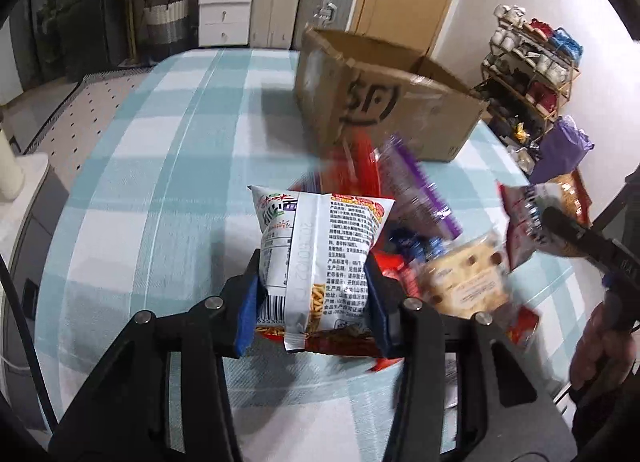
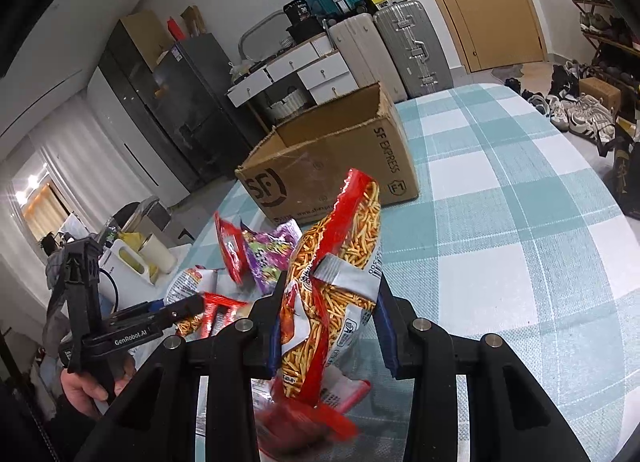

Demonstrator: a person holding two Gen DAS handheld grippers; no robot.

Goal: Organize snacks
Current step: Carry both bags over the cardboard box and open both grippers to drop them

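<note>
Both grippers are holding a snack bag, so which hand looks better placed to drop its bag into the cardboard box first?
Probably the right gripper: its red bag is lifted, with the box opening straight ahead. The left gripper faces a closed box wall.

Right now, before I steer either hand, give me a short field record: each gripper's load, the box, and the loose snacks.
left gripper: shut on white snack bag, printed back facing camera
right gripper: shut on red noodle-snack bag
cardboard box: open top, upright on checked tablecloth, beyond the snacks
loose snacks: purple bag, cracker pack, others piled between grippers and box
box contents: cannot tell
</note>
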